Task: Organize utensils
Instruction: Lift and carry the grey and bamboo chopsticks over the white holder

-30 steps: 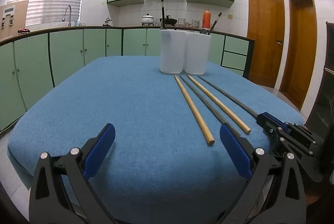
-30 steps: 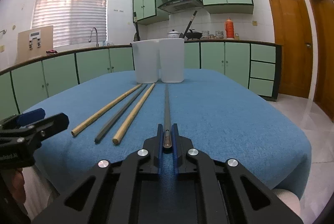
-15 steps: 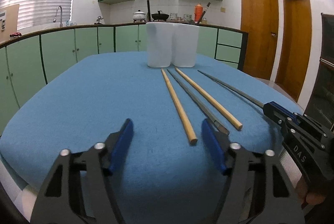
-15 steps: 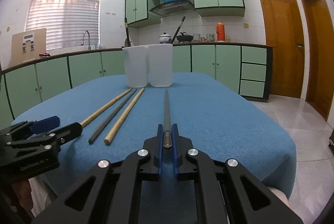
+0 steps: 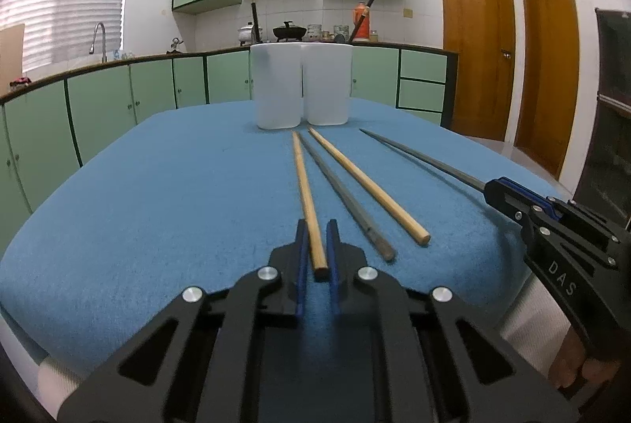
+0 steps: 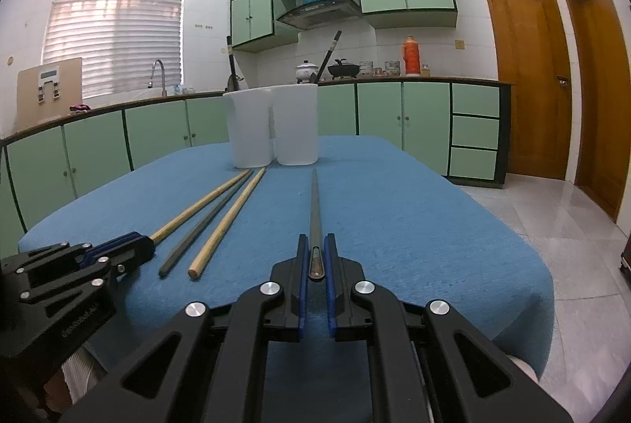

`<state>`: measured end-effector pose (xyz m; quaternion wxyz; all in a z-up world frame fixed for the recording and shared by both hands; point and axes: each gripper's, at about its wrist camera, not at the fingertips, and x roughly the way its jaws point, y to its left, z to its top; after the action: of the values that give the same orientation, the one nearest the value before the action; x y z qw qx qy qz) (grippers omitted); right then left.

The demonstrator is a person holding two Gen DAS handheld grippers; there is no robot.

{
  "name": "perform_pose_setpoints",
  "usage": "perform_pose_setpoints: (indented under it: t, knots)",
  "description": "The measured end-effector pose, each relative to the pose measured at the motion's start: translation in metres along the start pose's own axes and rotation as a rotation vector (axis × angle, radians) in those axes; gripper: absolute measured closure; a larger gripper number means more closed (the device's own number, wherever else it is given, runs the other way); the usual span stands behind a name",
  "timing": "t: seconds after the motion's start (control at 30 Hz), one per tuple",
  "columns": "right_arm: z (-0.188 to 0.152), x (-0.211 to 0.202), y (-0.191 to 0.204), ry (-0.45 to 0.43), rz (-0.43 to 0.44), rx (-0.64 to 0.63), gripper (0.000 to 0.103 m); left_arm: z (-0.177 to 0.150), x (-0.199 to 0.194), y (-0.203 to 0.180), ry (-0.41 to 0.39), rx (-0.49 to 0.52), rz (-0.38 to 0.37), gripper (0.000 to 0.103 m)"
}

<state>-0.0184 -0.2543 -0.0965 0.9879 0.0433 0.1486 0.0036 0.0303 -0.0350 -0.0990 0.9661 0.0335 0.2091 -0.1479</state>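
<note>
Several chopsticks lie on the blue tablecloth (image 5: 157, 210). My left gripper (image 5: 316, 245) is shut on the near end of a wooden chopstick (image 5: 303, 186). A grey chopstick (image 5: 347, 198) and a second wooden chopstick (image 5: 366, 186) lie just to its right. My right gripper (image 6: 314, 257) is shut on the near end of another grey chopstick (image 6: 314, 210); it also shows in the left wrist view (image 5: 512, 202). Two white holders (image 5: 301, 86) stand side by side at the table's far end, each with a dark utensil handle sticking out.
Green kitchen cabinets (image 6: 98, 151) and a counter run behind the table. Wooden doors (image 6: 524, 76) stand to the right. The table's near edge (image 5: 79, 344) is just under the grippers.
My left gripper has moved right and forward over the wooden chopstick's near end and shut on it. My right gripper stays shut on its grey chopstick.
</note>
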Motion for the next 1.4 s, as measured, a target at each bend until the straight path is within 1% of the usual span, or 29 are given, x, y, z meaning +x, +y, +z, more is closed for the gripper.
perform_pose_setpoints:
  t: [0.2,0.4,0.5,0.7,0.8,0.83,0.93,1.07,1.2,1.4]
  knots:
    - [0.011,-0.009,-0.006,-0.031,-0.008,0.011,0.095,0.011,-0.015,0.002,-0.046,-0.011,0.007,0.097]
    - [0.027,-0.02,-0.011,-0.073,-0.001,0.014,0.095,0.03,-0.037,0.003,-0.121,-0.022,0.011,0.097]
    - [0.04,-0.025,-0.014,-0.095,0.011,0.019,0.095,0.045,-0.047,0.005,-0.164,-0.029,0.012,0.097]
    - [0.082,-0.03,-0.018,-0.123,0.066,0.016,0.096,0.083,-0.058,0.015,-0.224,-0.04,0.016,0.097]
    - [0.11,-0.027,-0.018,-0.107,0.09,0.016,0.096,0.103,-0.056,0.022,-0.233,-0.056,0.012,0.097]
    - [0.12,-0.026,-0.018,-0.103,0.111,0.021,0.096,0.108,-0.056,0.023,-0.235,-0.056,0.011,0.097]
    - [0.149,-0.017,-0.016,-0.071,0.15,0.018,0.096,0.13,-0.054,0.027,-0.242,-0.036,0.015,0.097]
    - [0.18,-0.004,-0.012,-0.035,0.191,0.014,0.096,0.158,-0.049,0.028,-0.223,-0.008,0.019,0.097]
    - [0.201,0.007,-0.007,-0.01,0.202,-0.006,0.096,0.183,-0.044,0.036,-0.202,-0.034,-0.01,0.097]
    - [0.222,0.019,0.0,0.008,0.243,-0.006,0.097,0.202,-0.036,0.044,-0.188,-0.053,-0.028,0.097]
